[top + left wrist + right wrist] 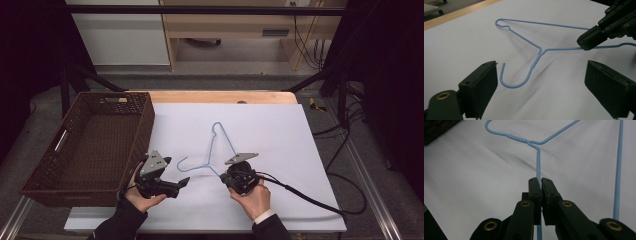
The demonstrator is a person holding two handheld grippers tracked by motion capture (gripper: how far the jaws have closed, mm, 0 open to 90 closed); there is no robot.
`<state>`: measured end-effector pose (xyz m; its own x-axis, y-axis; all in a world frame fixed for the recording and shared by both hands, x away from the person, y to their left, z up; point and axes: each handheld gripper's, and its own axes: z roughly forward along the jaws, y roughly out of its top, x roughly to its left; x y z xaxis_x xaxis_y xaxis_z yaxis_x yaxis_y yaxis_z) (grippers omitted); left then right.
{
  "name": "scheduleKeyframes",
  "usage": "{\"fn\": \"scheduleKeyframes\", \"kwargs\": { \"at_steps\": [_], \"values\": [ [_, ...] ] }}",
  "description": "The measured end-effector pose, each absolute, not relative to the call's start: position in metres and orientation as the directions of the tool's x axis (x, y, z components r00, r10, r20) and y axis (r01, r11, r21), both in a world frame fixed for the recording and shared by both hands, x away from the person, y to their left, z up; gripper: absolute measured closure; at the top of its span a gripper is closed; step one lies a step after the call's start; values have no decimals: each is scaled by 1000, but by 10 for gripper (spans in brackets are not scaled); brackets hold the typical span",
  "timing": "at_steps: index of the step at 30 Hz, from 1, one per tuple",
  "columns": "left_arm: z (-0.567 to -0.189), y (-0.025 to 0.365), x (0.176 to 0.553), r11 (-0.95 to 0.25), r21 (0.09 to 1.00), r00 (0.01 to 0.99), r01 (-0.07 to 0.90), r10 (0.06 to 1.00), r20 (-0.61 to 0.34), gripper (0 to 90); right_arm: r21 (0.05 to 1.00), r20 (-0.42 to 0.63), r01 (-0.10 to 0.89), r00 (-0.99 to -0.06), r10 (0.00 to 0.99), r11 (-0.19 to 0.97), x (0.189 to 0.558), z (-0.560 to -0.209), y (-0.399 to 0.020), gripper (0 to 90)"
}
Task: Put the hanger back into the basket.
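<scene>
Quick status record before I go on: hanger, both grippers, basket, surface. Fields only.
hanger: blue wire hanger on the white sheet, hook toward the left gripper
right gripper: right gripper shut on one of the hanger's shoulder wires, next to the twisted neck
left gripper: left gripper open, jaws either side of the hook, not touching it
basket: brown woven basket at the table's left, nothing visible inside

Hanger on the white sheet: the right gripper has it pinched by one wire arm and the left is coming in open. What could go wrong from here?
1. The right gripper clamps only one thin shoulder wire of the blue wire hanger, so it may swivel or slip when lifted.
2. The left gripper is open around the hook; closing could miss it or pinch the white sheet.
</scene>
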<state>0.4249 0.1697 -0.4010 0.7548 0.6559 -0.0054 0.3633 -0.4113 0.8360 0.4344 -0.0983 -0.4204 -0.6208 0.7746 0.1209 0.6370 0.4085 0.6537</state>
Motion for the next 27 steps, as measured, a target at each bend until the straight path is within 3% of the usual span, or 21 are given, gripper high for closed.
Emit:
{"fn": "scheduleKeyframes", "kwargs": {
  "at_steps": [13, 27],
  "values": [
    [-420, 145, 443, -520, 775, 780, 360, 623, 56, 202, 654, 120, 632, -628, 769, 415, 435, -419, -100, 874],
    [-435, 120, 462, -641, 700, 808, 313, 567, 158, 409, 649, 122, 633, -633, 765, 421, 435, -419, -100, 874]
  ]
}}
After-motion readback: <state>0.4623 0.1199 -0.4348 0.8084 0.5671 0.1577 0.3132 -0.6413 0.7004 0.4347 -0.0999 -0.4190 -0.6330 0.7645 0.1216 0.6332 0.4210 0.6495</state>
